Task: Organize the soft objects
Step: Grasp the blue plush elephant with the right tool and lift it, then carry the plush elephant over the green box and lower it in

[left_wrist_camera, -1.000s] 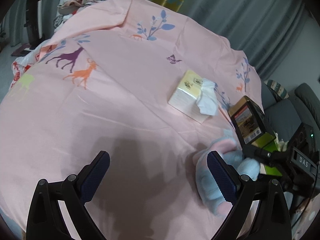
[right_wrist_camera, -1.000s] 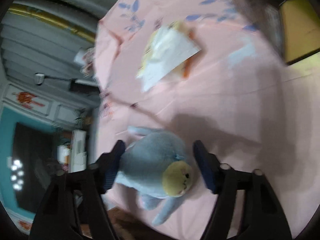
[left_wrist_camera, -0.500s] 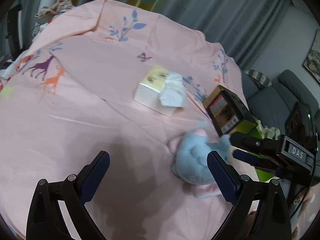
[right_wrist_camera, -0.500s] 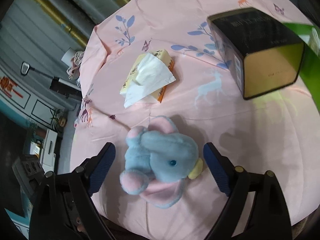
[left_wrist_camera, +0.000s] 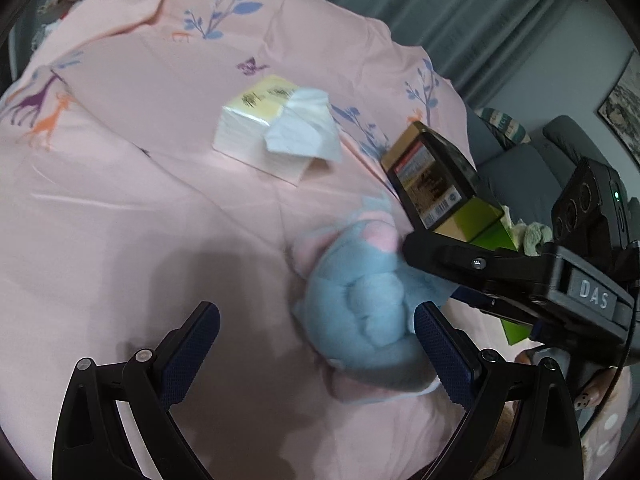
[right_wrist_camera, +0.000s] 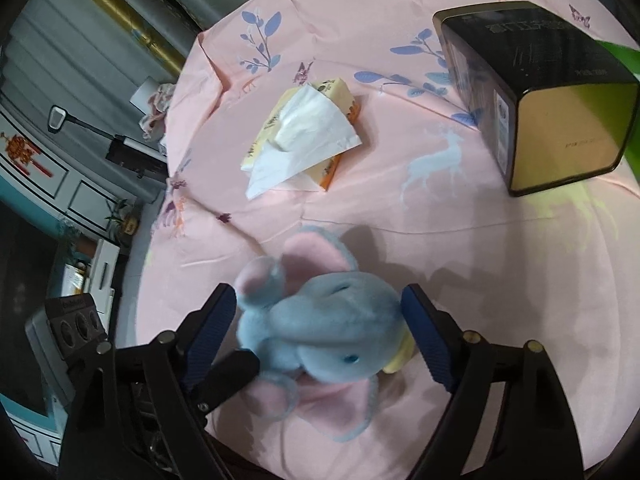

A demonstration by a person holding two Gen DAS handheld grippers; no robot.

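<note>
A blue and pink plush elephant point(left_wrist_camera: 360, 312) lies on the pink printed sheet point(left_wrist_camera: 140, 200). In the right wrist view the elephant point(right_wrist_camera: 324, 332) sits between the wide-open fingers of my right gripper point(right_wrist_camera: 320, 320), which touch or nearly touch its sides. My left gripper point(left_wrist_camera: 316, 340) is open; its right finger point(left_wrist_camera: 440, 352) is beside the elephant's rear, the left finger stands apart. The right gripper shows in the left wrist view point(left_wrist_camera: 500, 276) from the right, over the toy. A left finger tip point(right_wrist_camera: 232, 372) shows under the elephant's trunk.
A tissue pack point(left_wrist_camera: 276, 136) with a sheet pulled out lies beyond the elephant point(right_wrist_camera: 304, 136). A black and gold box point(right_wrist_camera: 536, 92) stands to the right point(left_wrist_camera: 436, 180), with a green box behind it. A grey sofa is past the bed edge.
Both grippers have closed in on the elephant. It now sits between the right gripper's fingers and fills more of both views. The left gripper has moved up beside it.
</note>
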